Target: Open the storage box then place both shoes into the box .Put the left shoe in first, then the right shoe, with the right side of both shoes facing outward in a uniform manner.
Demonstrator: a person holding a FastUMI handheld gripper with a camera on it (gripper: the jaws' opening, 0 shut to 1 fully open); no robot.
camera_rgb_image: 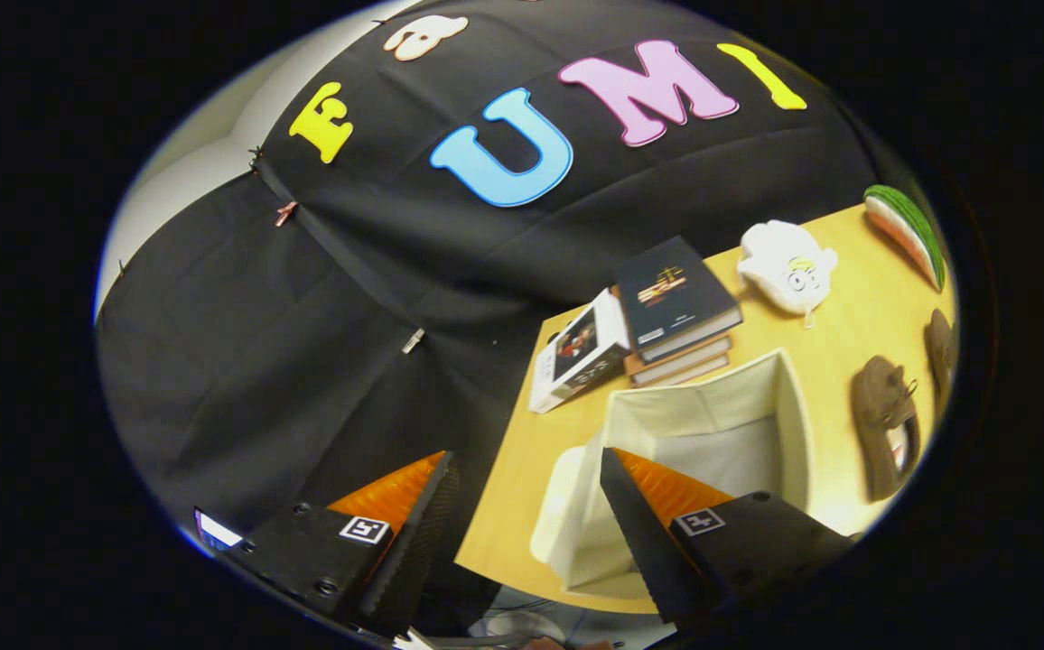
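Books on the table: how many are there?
4 at least: a dark book topping two more beyond the open storage box, one white book leaning beside them. Others may be hidden. Gripper open, empty.

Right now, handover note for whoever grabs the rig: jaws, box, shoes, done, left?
Gripper: jaws open, holding nothing, tilted over the near edge of the table.
Storage box: already open, nothing visible inside, just ahead of the jaws; its lid appears to lie beside it.
Shoes: one brown shoe on the table past the box, the other partly visible beyond it. Cannot tell which is left.
Done: box opened.
Left: left shoe in first, then right, right sides facing outward.
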